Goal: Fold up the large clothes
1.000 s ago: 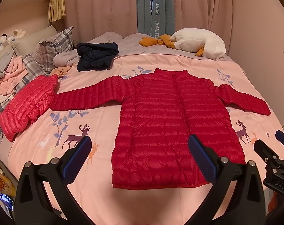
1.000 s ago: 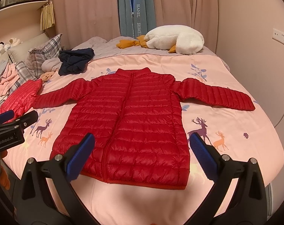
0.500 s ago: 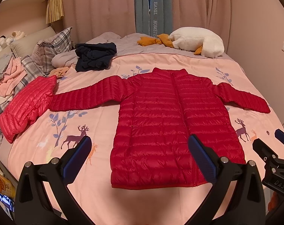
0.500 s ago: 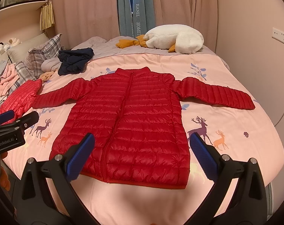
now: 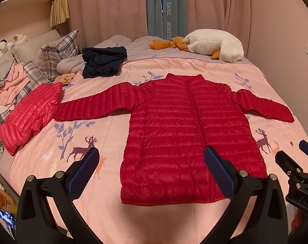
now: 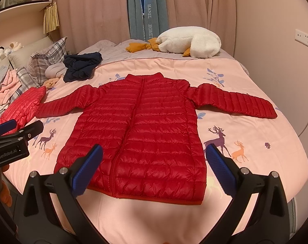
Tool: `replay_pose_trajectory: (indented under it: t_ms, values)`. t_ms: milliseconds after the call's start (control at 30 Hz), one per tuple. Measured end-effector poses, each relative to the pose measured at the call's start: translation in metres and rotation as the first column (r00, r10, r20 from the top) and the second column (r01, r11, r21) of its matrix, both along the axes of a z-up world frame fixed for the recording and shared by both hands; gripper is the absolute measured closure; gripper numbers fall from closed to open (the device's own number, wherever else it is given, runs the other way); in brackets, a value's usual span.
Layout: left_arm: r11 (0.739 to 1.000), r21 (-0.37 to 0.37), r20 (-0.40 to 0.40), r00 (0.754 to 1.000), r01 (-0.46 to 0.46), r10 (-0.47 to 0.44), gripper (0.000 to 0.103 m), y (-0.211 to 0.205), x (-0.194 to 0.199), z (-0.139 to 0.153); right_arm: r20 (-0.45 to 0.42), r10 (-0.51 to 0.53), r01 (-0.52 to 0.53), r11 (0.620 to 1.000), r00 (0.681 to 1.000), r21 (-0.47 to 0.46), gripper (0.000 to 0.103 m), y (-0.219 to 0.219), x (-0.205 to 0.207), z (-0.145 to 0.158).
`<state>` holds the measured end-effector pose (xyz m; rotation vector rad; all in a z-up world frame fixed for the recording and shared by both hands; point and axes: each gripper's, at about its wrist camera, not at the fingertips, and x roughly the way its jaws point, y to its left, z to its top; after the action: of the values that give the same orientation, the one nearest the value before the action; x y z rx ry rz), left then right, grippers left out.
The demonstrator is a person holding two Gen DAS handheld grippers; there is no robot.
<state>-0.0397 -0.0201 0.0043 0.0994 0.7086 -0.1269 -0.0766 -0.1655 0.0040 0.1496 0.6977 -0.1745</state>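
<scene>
The dark red quilted puffer jacket (image 5: pixel 186 134) lies face up and zipped in the middle of the pink bedspread printed with deer and leaves (image 5: pixel 76 142), collar toward the curtains, hem toward us, both sleeves stretched straight out to the sides; we read that flat, spread layout as the starting pose for a fold, since every edge is free to reach and nothing is doubled over yet. Our left gripper (image 5: pixel 154 172) hangs above the near edge of the bed with its blue-padded jaws wide apart and nothing between them, lined up roughly over the hem's left half. Our right gripper (image 6: pixel 154 168) is likewise spread and empty, poised over the hem's right half. Neither touches the fabric. Holding both tools side by side at the hem suggests to us that we are sizing up the garment before choosing a first grasp, most likely a sleeve or a side panel to bring across the body. A lighter red quilted jacket (image 5: pixel 29 118) lies bunched off to the left, its edge just beside the spread left cuff, and a dark navy crumpled garment (image 5: pixel 103 62) sits farther back, well clear of the working area. The slick, puffy shell will probably slide and spring back, so we expect a firm pinch will be needed.
</scene>
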Motion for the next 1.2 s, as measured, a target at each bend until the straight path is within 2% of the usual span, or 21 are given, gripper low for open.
replay_pose_trajectory:
  t_ms: [1200]
  values:
    - [1.000, 0.004, 0.000, 1.000, 0.005, -0.005, 0.001, -0.0021, 0.0000, -0.0020, 0.001, 0.000, 0.000, 1.000, 1.000, 0.001, 0.002, -0.0013, -0.0009, -0.0010]
